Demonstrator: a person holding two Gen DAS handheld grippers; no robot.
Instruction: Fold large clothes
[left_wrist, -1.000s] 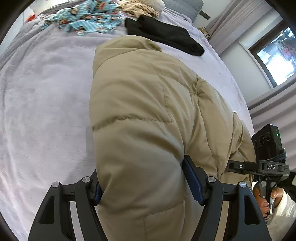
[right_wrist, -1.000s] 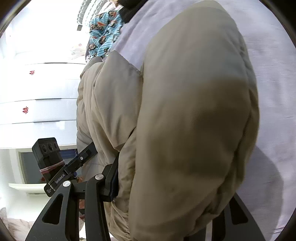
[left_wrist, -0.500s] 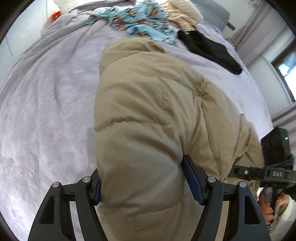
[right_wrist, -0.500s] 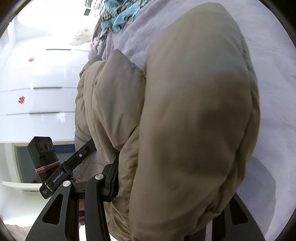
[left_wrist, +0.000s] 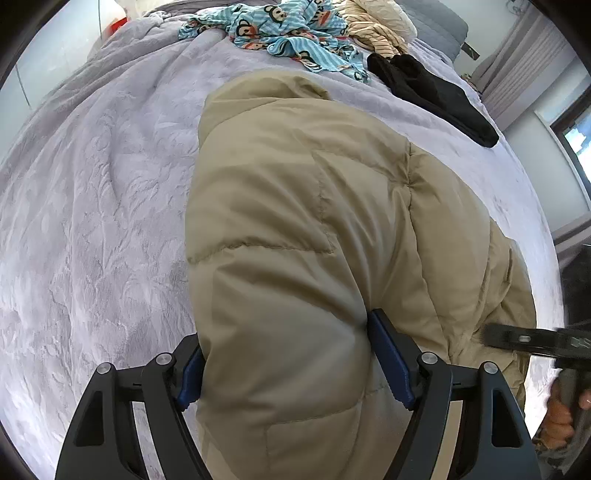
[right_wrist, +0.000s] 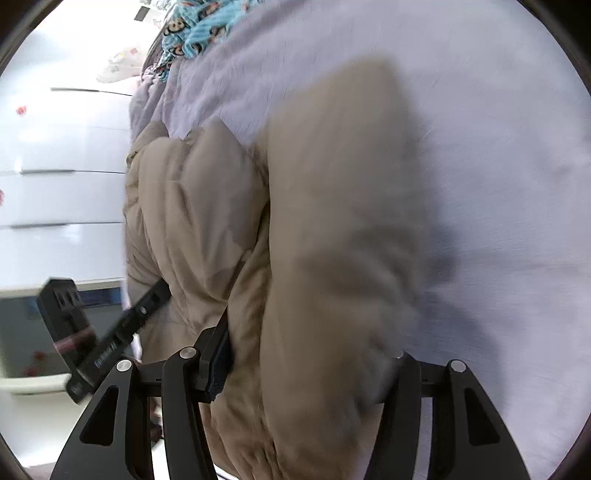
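A puffy beige jacket (left_wrist: 295, 206) lies folded over on a lilac-grey bed cover (left_wrist: 92, 221). My left gripper (left_wrist: 288, 369) has a thick roll of the jacket between its blue pads (left_wrist: 391, 362). The pads still touch the cloth while the jaws are opening. In the right wrist view the jacket (right_wrist: 332, 221) is blurred. My right gripper (right_wrist: 310, 369) holds another thick fold between its fingers (right_wrist: 218, 358), and its jaws are opening too. Each gripper shows in the other's view: the right one (left_wrist: 535, 343) with a hand, the left one (right_wrist: 110, 347).
At the far end of the bed lie a blue monkey-print cloth (left_wrist: 280, 33), a striped beige garment (left_wrist: 373, 33) and a black garment (left_wrist: 432, 96). A window (left_wrist: 576, 140) and curtains are at the right. White drawers (right_wrist: 55, 203) stand beyond the bed's left edge.
Both grippers have carried the jacket across the bed toward the far pile of clothes. Their jaws now stand slightly wider, and the right gripper's right finger has come into view.
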